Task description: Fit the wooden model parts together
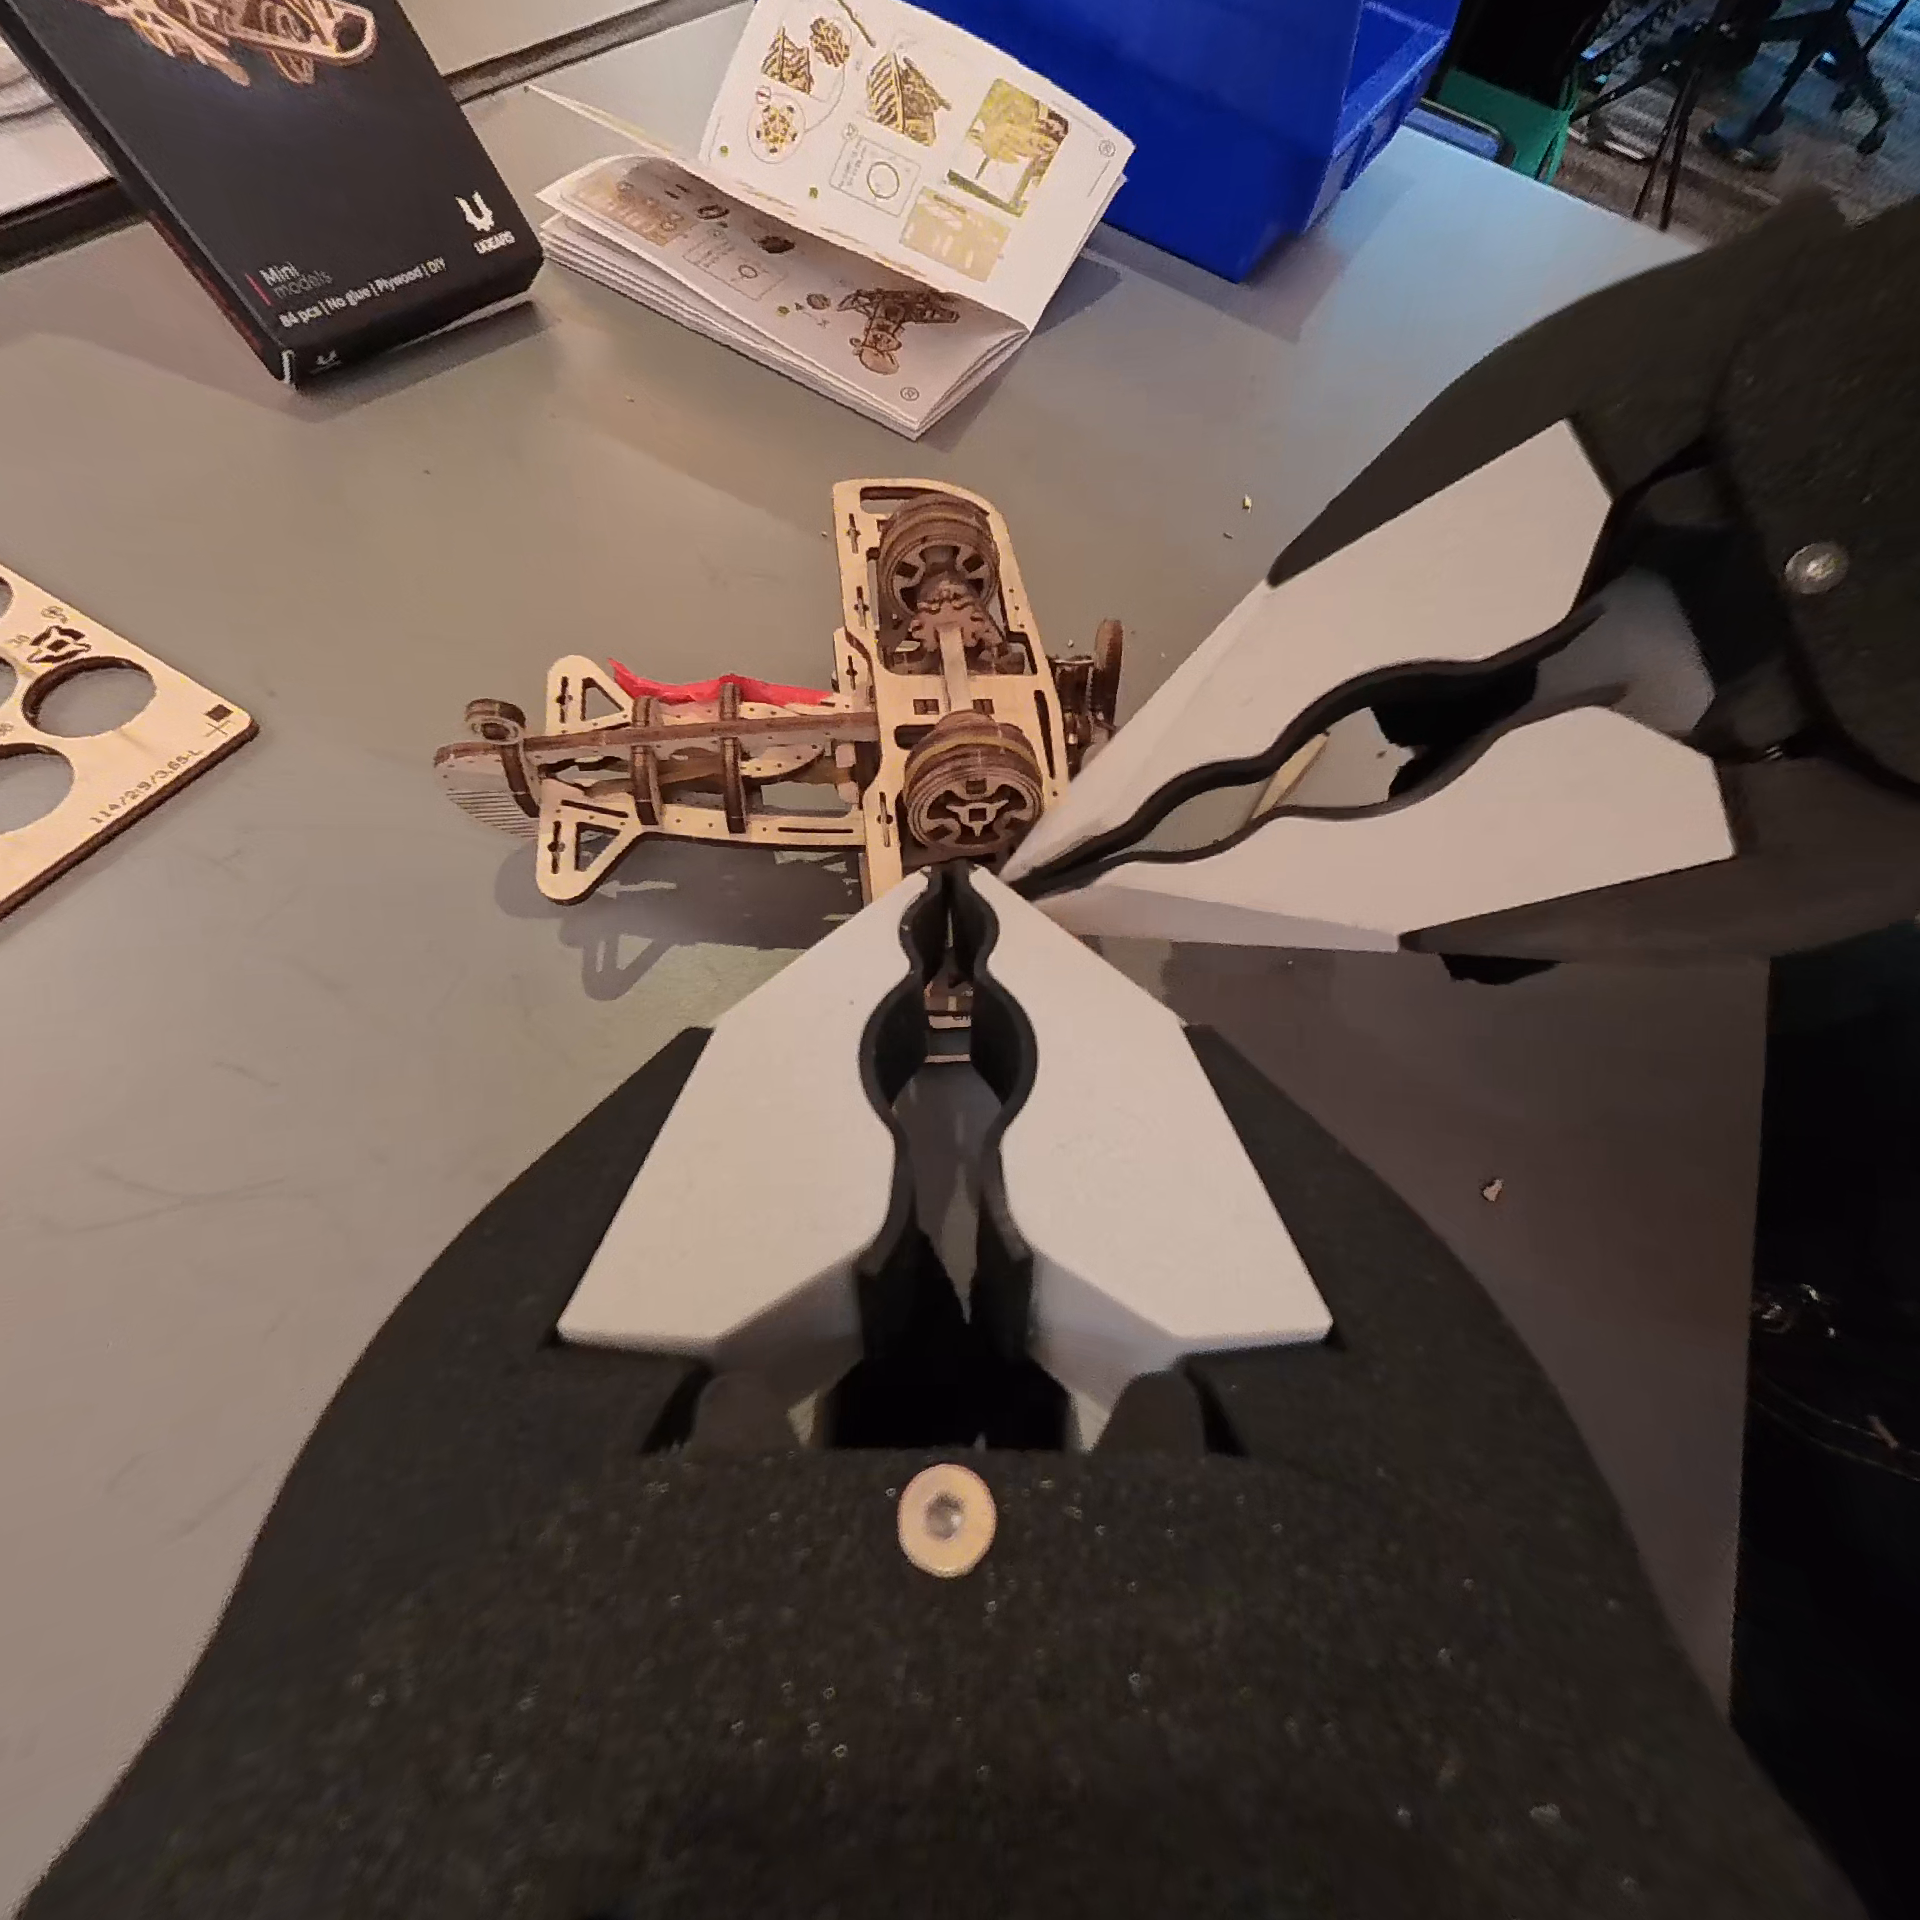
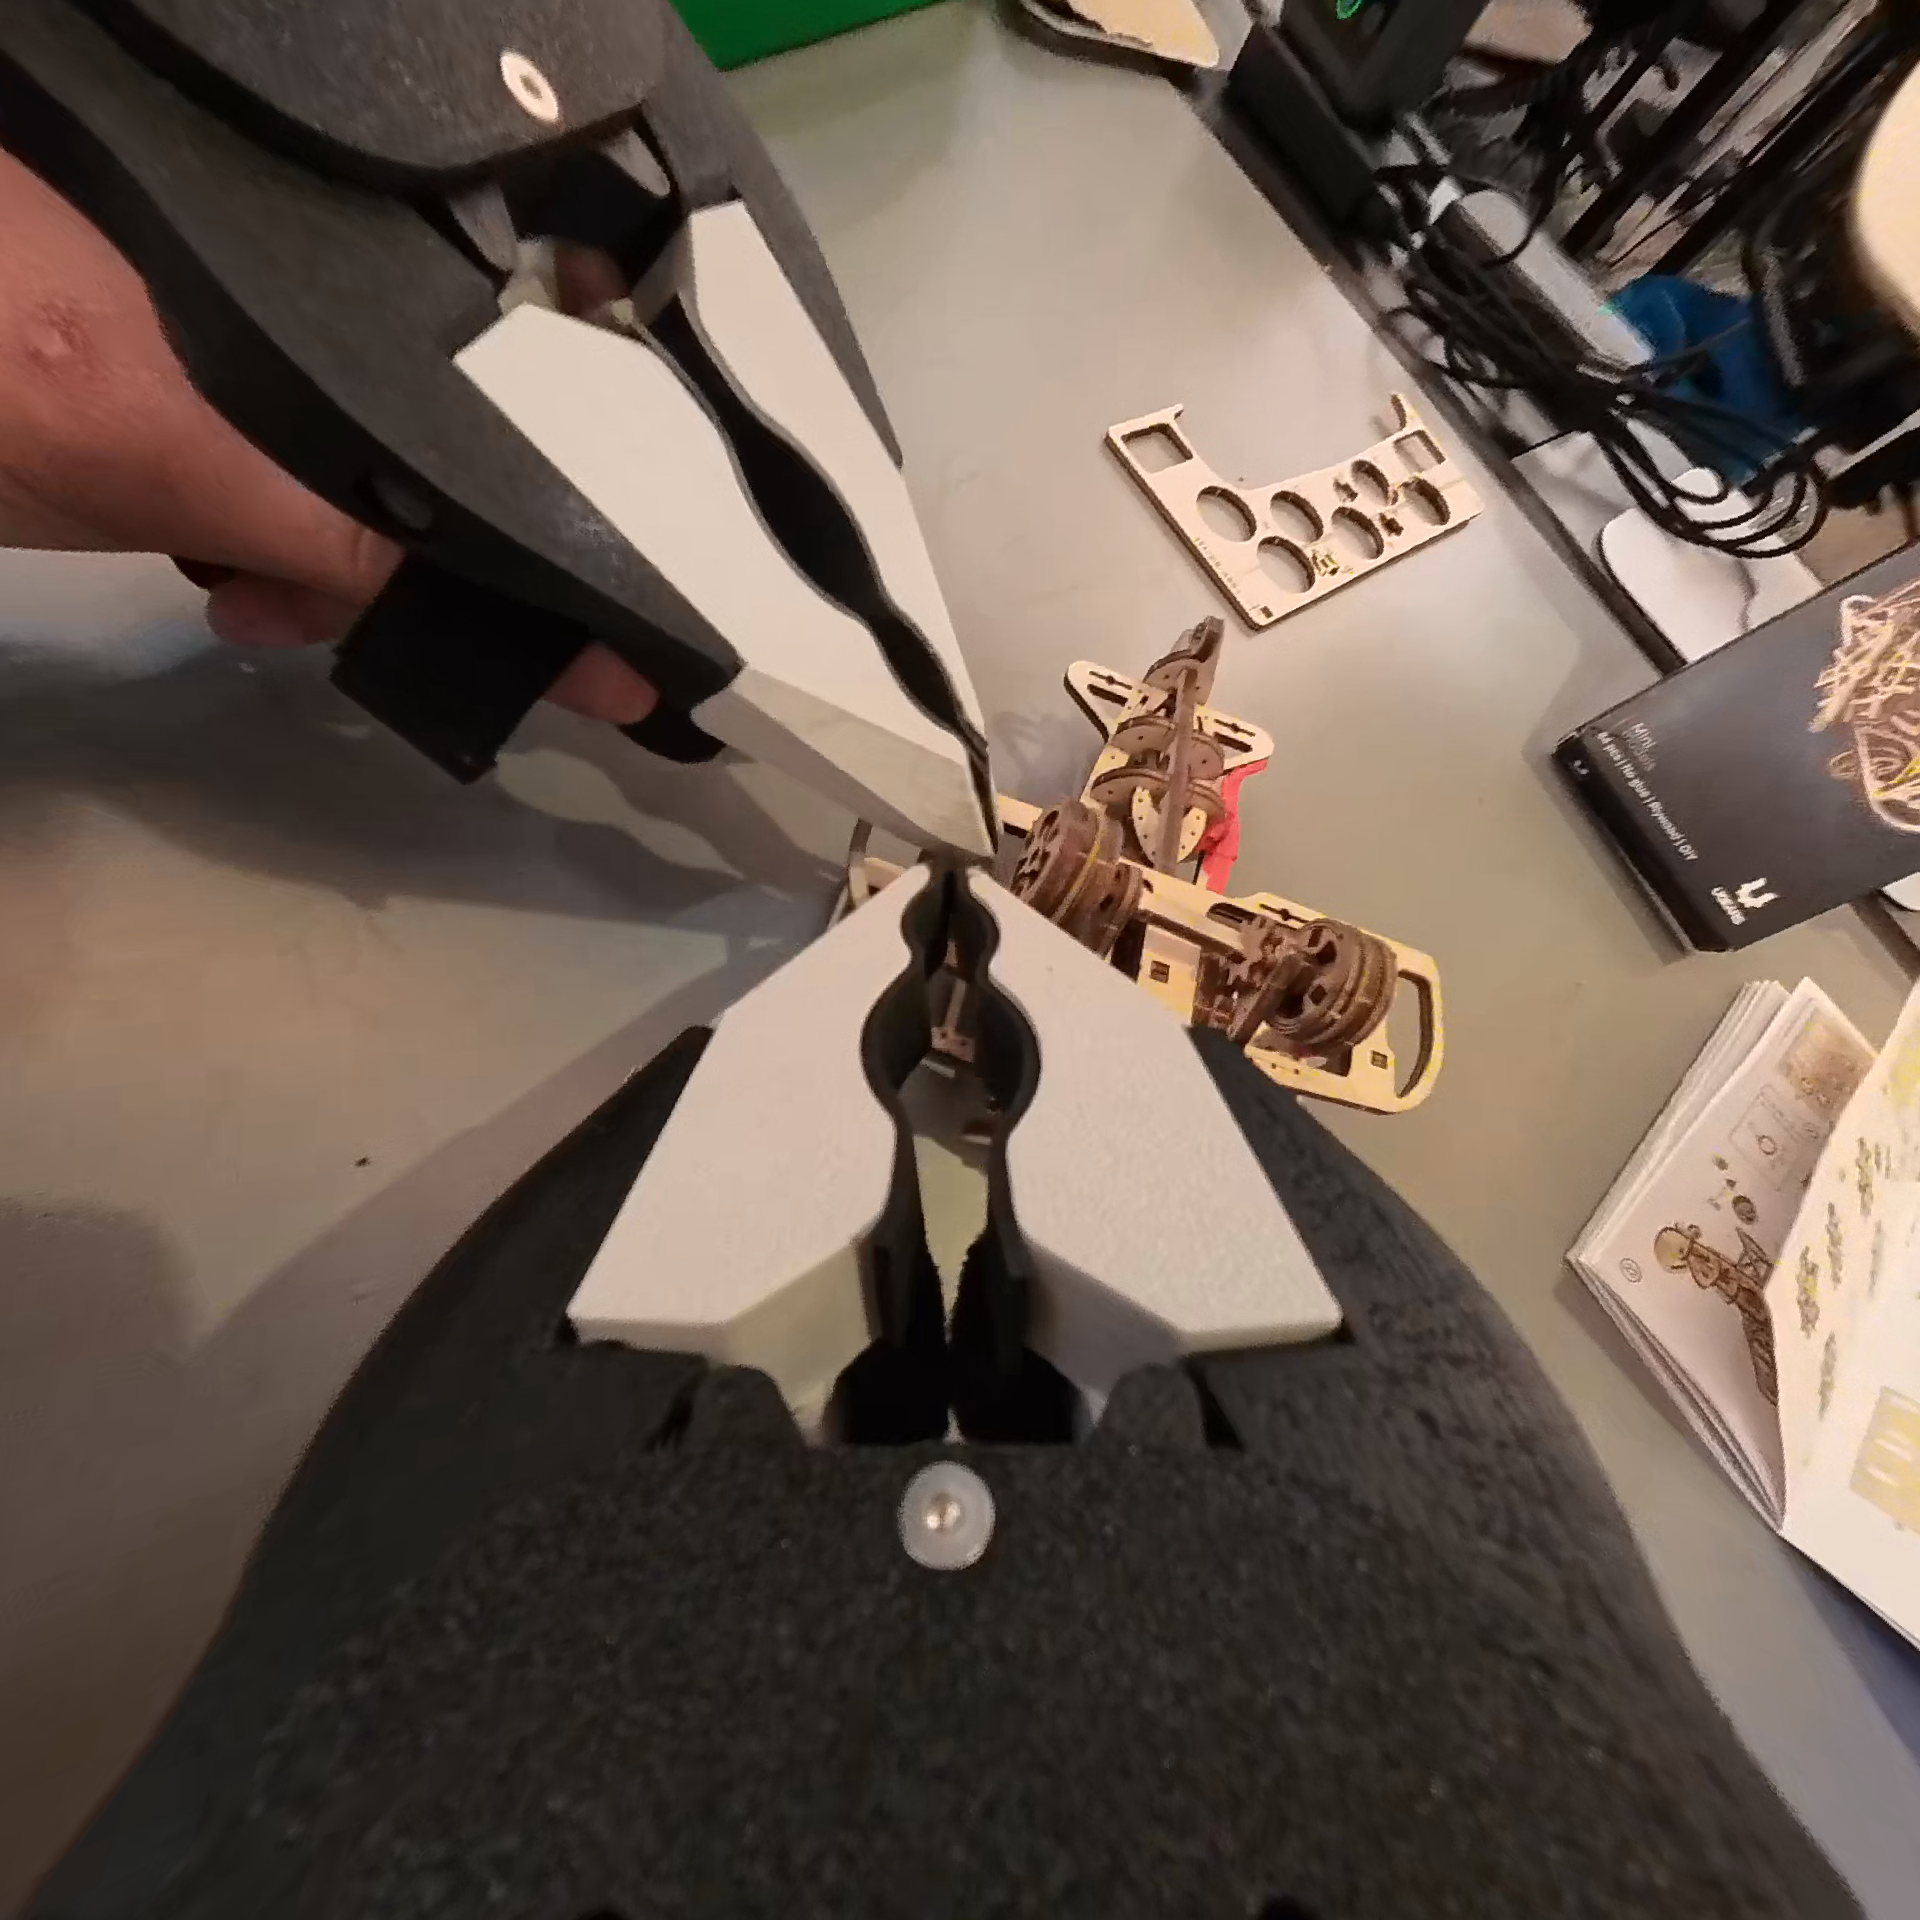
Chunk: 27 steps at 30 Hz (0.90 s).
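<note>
A wooden biplane model (image 1: pixel 727 748) lies wheels-up on the grey table (image 1: pixel 312 1039), with a red scrap (image 1: pixel 707 686) tucked into its body. It also shows in the right wrist view (image 2: pixel 1247 956). My left gripper (image 1: pixel 948 883) is shut on a thin wooden edge at the model's near side. My right gripper (image 2: pixel 948 883) is shut on a thin wooden piece at the same spot. The two sets of fingertips almost touch there. The right gripper (image 1: pixel 1023 883) comes in from the right, the left gripper (image 2: pixel 982 831) from the upper left. What lies between the pads is mostly hidden.
A punched-out wooden sheet (image 1: pixel 94 727) lies at the left and shows in the right wrist view (image 2: pixel 1299 520). A black box (image 1: pixel 270 177), an open instruction booklet (image 1: pixel 831 229) and a blue bin (image 1: pixel 1226 104) stand behind. A hand (image 2: pixel 156 468) holds the left gripper. Cables (image 2: pixel 1662 260) crowd the table's far edge. Only a small space, under 4 cm, lies between the two pairs of fingers.
</note>
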Available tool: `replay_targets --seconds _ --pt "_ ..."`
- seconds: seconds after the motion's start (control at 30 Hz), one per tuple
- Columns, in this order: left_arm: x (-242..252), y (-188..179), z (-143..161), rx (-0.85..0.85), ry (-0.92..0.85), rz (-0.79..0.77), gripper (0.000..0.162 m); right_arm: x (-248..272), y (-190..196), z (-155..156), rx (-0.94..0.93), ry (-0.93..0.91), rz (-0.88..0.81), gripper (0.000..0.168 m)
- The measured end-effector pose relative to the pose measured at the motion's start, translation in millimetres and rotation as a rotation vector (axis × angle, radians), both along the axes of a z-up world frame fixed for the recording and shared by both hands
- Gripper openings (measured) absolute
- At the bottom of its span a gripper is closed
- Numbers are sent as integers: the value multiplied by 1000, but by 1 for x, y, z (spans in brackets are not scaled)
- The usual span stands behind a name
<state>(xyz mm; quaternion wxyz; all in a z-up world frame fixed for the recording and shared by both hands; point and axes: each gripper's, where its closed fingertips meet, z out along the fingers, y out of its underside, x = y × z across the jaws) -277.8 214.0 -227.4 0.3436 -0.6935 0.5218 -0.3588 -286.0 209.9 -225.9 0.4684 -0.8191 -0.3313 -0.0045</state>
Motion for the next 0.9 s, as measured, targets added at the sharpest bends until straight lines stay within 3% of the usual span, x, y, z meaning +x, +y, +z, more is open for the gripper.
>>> replay_targets --seconds 0.27,0.63,0.9 --pt "-5 8 13 -21 -57 36 0 0 0 0 -41 48 -10 0" --pt "1 1 0 -26 -5 2 0 0 1 4 -15 38 -12 0" --pt "-6 11 11 -171 -120 61 0 0 1 -1 -56 89 -18 0"
